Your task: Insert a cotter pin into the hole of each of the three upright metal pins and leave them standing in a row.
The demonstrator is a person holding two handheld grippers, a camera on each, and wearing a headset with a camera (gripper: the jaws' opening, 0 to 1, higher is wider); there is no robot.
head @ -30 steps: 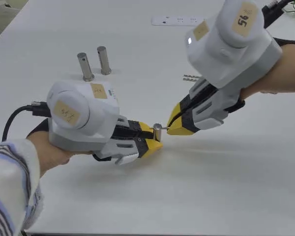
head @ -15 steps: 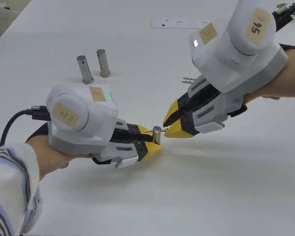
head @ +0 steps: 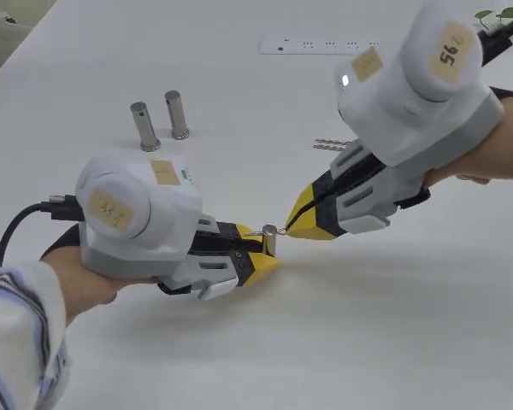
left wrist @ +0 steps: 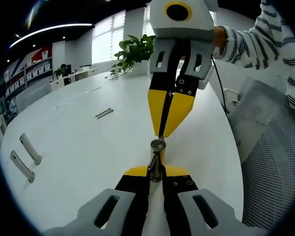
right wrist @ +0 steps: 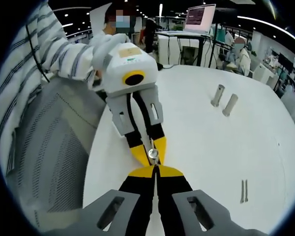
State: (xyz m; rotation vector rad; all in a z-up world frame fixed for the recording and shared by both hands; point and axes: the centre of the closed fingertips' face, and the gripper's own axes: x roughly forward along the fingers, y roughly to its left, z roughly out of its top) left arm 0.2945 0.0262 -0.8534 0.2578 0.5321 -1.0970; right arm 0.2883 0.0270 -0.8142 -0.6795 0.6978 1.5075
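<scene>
- Head view: the left hand-held gripper (head: pixel 261 252) lies low over the white bench (head: pixel 393 325), towards its near edge. Its yellow-tipped jaws are closed narrow around the lower part of a short metal pin (head: pixel 270 239), which stands upright between them.
- The right hand-held gripper (head: pixel 295 224) slopes down from the right. Its jaws are pressed together at the tips, pinching one end of a thin cotter pin (head: pixel 279 229).
- The cotter pin lies level across the head of the held metal pin. Whether it passes through the hole is too small to tell.
- Left gripper view: the right hand-held gripper's closed yellow tips point straight down at the top of the held metal pin, just touching or nearly so.
- Two more metal pins (head: pixel 143 126) (head: pixel 176 114) stand upright side by side, towards the bench's far left and well apart from the hand-held grippers.
- Spare cotter pins (head: pixel 329 144) lie flat on the bench beyond the right hand-held gripper.
- A white power strip (head: pixel 321 44) lies along the far edge.
</scene>
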